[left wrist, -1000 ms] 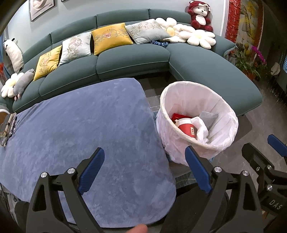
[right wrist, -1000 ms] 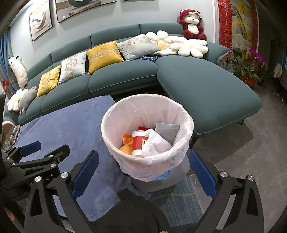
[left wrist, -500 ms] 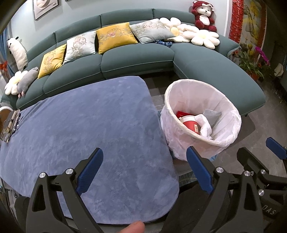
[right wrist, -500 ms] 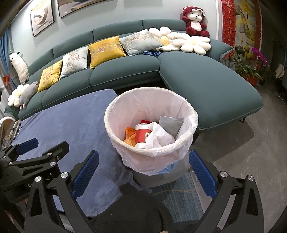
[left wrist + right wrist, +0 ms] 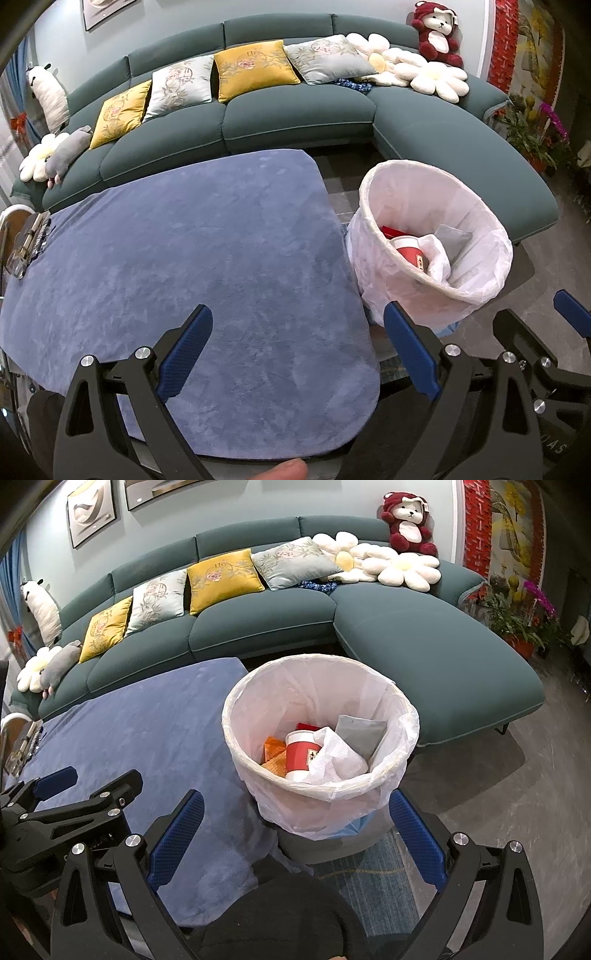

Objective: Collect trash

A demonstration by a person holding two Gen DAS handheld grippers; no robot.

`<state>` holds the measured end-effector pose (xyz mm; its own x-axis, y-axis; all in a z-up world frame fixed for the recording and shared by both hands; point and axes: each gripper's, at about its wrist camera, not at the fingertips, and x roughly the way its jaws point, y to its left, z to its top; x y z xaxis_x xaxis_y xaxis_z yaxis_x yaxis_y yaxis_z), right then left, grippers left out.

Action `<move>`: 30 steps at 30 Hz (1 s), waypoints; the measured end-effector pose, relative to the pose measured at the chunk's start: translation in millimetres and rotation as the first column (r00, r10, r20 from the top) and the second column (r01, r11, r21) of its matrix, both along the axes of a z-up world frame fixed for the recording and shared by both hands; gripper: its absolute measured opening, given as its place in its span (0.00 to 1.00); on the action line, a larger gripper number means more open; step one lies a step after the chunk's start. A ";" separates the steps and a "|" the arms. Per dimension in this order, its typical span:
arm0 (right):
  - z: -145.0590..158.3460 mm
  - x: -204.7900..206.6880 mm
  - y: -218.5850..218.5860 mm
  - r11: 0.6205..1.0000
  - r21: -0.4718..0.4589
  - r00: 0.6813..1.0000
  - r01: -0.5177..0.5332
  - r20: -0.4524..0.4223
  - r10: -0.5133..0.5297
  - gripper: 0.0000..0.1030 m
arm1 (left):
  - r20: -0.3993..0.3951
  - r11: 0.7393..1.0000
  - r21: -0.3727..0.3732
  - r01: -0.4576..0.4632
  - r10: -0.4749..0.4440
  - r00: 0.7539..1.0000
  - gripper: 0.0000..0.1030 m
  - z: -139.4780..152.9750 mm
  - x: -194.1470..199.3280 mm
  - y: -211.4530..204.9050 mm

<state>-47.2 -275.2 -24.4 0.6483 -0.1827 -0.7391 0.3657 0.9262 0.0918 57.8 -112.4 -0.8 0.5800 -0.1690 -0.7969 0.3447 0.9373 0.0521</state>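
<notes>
Two tongs, left tongs [image 5: 297,354] and right tongs [image 5: 295,834], are held wide apart and empty; the lined trash bin [image 5: 320,738] is seen straight ahead of the right one, nearer

White-lined trash bin [image 5: 320,746] upright beside table, holding red cup [image 5: 300,751].

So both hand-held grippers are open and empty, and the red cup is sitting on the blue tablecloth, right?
Not quite. The red cup is inside the lined trash bin, as the right wrist view shows. Both the left hand-held gripper and right hand-held gripper are open and empty.
</notes>
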 end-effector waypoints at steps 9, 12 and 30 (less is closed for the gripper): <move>-0.2 3.7 1.7 1.000 -0.003 1.000 -0.005 -0.004 0.005 0.94 | 0.003 1.000 0.009 -0.016 0.015 1.000 0.87 -0.9 1.3 2.2; -1.7 5.1 3.3 1.000 -0.005 1.000 -0.010 -0.007 0.010 0.94 | 0.007 1.000 0.006 -0.022 0.022 1.000 0.87 0.4 0.8 5.0; -2.7 1.5 6.0 1.000 -0.016 1.000 -0.016 -0.010 0.016 0.94 | -0.005 0.999 0.000 -0.048 0.048 0.999 0.87 1.9 -0.8 11.5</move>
